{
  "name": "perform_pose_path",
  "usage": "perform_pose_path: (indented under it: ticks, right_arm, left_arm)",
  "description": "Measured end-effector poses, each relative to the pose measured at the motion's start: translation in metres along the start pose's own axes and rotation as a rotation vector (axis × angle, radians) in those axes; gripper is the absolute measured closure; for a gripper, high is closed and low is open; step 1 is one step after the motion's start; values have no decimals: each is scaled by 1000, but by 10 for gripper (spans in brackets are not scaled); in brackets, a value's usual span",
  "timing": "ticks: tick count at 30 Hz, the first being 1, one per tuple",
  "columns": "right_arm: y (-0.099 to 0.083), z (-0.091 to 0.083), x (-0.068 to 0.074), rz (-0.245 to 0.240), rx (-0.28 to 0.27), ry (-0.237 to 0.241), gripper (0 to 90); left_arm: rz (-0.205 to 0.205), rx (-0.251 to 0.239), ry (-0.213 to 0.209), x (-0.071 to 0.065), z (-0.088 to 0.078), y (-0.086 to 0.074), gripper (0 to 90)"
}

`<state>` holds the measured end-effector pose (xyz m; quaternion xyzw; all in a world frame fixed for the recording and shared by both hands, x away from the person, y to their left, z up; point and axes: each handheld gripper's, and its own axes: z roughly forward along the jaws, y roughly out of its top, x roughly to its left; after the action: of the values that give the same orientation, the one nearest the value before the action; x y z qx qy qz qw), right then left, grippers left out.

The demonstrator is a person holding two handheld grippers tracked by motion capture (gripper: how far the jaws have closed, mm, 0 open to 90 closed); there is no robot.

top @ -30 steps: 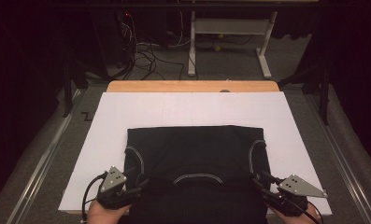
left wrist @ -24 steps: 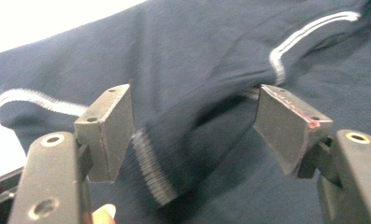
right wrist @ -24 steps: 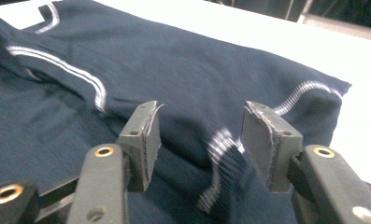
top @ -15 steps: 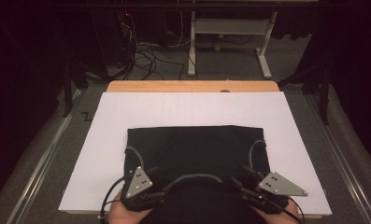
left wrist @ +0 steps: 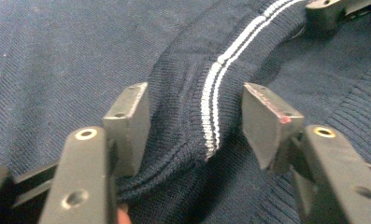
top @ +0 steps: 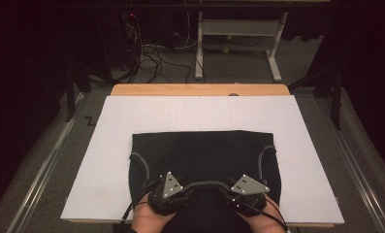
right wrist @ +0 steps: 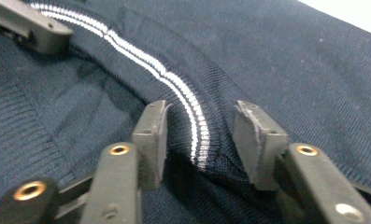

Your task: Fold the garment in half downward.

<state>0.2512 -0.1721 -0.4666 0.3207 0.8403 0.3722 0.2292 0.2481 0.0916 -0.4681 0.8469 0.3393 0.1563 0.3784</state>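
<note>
The sweater (top: 204, 155) is seen to be made of a fine dark navy knit, matt throughout, with a ribbed collar band (left wrist: 211, 98) edged by two thin white woven stripes. The surface beneath it is covered by a smooth, matt white sheet (top: 112, 145), beyond which a strip of light, faintly glossy wood (top: 200, 90) is left exposed. The left gripper (left wrist: 195, 121) and right gripper (right wrist: 199, 135) are made of matt black plastic with brass-coloured metal inserts, and their pads (left wrist: 267, 121) look scuffed and worn at the edges.
</note>
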Motion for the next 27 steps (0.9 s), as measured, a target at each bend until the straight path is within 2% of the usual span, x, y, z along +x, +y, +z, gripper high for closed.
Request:
perform_pose_path:
  ticks: [6,11,18,22,27]
  right_arm:
    - [0,-7,2,-17,-25,3,719]
    - [0,-18,4,-19,-57,18,723]
    - [-3,-41,11,-31,-109,47,718]
    - [-6,-53,16,-29,-126,70,719]
    - [-11,-64,25,-26,-136,91,719]
  left_arm:
    - [13,-21,-15,-3,-6,-1,567]
    - [3,-47,-48,-7,-17,-2,571]
    - [16,-80,-91,-17,-38,-6,569]
    - [29,-93,-104,-25,-50,-9,570]
    - [27,-91,-117,-33,-57,-17,570]
